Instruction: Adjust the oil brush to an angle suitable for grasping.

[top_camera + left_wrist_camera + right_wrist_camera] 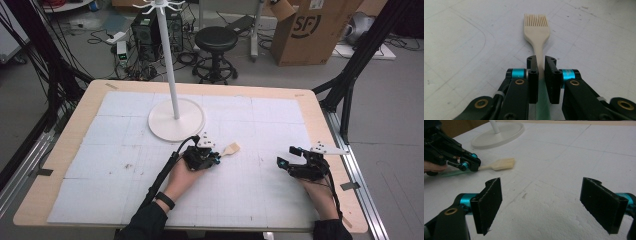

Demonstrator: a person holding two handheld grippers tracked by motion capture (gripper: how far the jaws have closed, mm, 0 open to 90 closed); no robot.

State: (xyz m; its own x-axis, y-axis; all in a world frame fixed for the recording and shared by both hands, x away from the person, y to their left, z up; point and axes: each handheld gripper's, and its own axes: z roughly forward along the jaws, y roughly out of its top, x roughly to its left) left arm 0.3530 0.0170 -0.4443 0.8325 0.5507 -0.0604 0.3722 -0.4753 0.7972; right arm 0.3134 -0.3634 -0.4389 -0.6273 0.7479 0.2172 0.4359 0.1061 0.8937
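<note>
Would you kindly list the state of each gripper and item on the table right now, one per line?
Left gripper: shut on the brush's handle, low over the table.
Right gripper: open, jaws wide apart, holding nothing.
Brush: lying flat on the white mat, bristle end pointing away from the left gripper.
Hook stand: upright on its round base; nothing visibly hanging on the hooks.

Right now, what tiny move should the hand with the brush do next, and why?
Probably lift it a little. The left gripper is already shut on the brush handle, the brush looks to lie on the white table cover, and the right gripper is open and away.
</note>
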